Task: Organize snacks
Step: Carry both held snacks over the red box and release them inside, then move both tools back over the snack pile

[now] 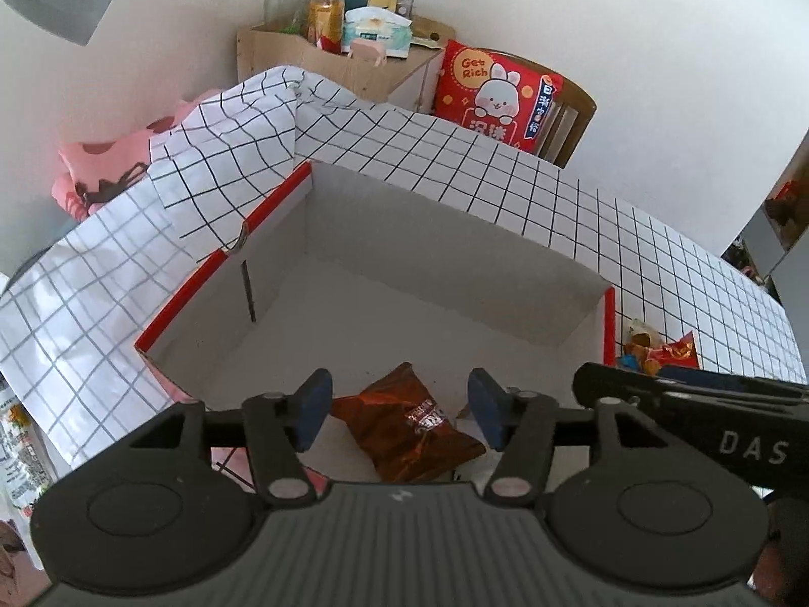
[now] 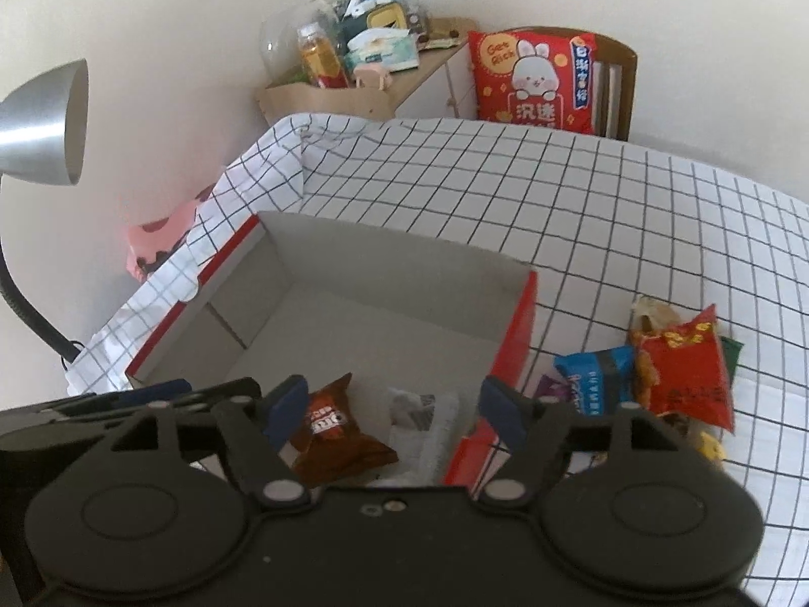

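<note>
Counter (image 2: 632,212): covered with a black-grid white cloth; it spreads ahead of both claws and carries the box and the loose snacks.
Box (image 1: 445,232): open, red-edged, grey inside; directly ahead of and below the left claw, ahead and slightly left of the right claw.
Loose snack pile (image 2: 672,379): a red packet, a blue packet and smaller pieces lie on the counter, to the right of the right claw, outside the box wall.
Brown packet (image 1: 412,427): lies on the box floor, between and beyond the left claw's fingers, not touching them.
White wrapper (image 2: 430,425): lies in the box beside the brown packet, between the right claw's fingers in view.
Progress: judged early; two items are in the box, the pile remains outside.
Left claw (image 1: 399,412): wide open, holds nothing.
Right claw (image 2: 394,412): wide open, holds nothing, positioned over the near right corner of the box.
</note>
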The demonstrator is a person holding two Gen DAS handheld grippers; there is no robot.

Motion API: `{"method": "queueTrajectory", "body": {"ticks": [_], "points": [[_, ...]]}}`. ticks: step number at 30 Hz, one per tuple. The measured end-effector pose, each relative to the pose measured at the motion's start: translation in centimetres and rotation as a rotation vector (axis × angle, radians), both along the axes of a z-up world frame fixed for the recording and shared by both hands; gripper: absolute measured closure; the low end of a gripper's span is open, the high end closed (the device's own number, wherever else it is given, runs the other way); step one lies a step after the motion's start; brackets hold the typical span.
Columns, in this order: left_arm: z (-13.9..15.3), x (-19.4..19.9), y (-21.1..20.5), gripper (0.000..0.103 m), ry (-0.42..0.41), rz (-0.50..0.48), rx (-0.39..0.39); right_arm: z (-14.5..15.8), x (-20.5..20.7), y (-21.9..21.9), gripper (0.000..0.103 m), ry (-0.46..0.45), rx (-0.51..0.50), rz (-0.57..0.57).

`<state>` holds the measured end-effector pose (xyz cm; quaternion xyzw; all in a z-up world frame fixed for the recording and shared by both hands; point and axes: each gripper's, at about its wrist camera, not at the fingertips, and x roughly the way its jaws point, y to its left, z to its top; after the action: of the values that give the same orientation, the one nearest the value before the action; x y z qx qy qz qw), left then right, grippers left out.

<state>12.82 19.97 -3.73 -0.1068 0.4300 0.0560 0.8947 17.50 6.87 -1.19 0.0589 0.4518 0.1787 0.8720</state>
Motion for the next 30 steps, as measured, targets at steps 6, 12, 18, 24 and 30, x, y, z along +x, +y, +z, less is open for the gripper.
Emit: {"method": "queueTrajectory", "body": {"ticks": [6,12,18,24,30], "points": [[1.2,-1.0,-1.6,0.034,-0.026,-0.001,0.031,0.9,-1.4,-1.5,0.019,-0.025,0.009,0.004],[2.1,-1.9,-3.8,0.032,-0.048,0.007,0.048,1.6,-2.5,-3.9,0.014,-0.040,0.027,-0.001],[2.8,-3.0,-6.9,0.026,-0.076,0.004,0.073,2.4,-3.9,-6.9,0.009,-0.058,0.035,-0.002],[3.6,-3.8,-10.2,0.021,-0.103,-0.012,0.083,3.2,-5.0,-10.0,0.004,-0.085,0.054,-0.008],[3.9,-4.0,-13.4,0.021,-0.118,-0.043,0.087,3.3,-5.8,-13.1,0.002,-0.104,0.068,-0.032]]}}
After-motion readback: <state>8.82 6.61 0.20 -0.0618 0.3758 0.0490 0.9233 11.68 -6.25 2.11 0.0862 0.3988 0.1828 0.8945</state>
